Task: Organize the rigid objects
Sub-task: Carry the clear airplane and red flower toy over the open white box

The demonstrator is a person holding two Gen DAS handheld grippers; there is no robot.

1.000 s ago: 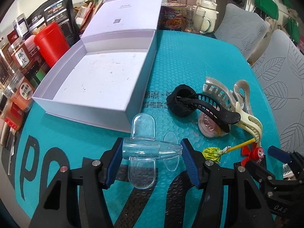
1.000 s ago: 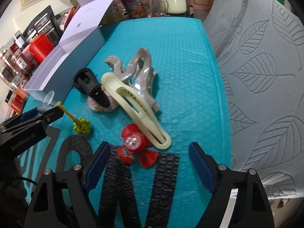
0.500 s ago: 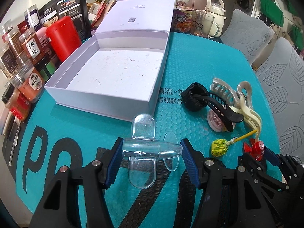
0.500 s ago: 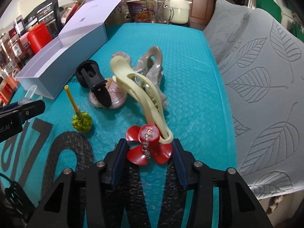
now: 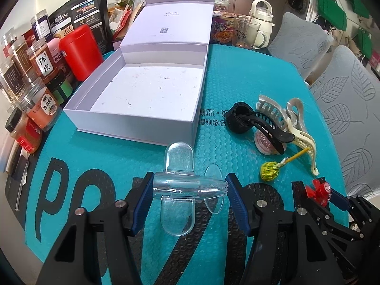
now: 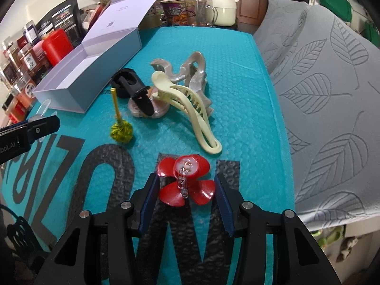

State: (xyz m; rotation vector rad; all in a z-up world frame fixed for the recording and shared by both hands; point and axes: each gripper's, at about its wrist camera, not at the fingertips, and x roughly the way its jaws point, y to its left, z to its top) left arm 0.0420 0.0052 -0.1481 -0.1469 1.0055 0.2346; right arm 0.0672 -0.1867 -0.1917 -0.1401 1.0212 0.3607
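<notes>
My left gripper is shut on a clear plastic plane-shaped piece, held end to end just above the teal mat in front of the open white box. My right gripper is shut on a red flower-shaped clip, its pads pressing on the petals; the same red flower shows at the lower right of the left wrist view. On the mat beyond it lie a cream claw clip, a pearly grey claw clip, a black clip, a pink round case and a yellow-green lollipop.
Jars and a red canister crowd the box's left side. Cups, a noodle tub and a cream kettle stand at the table's far end. Grey leaf-patterned cushions run along the right edge. The box lid stands upright behind it.
My right gripper's jaws closed from wide open onto the red flower and pulled it away from the cream clip. My left gripper drew back from the box with the clear piece.
</notes>
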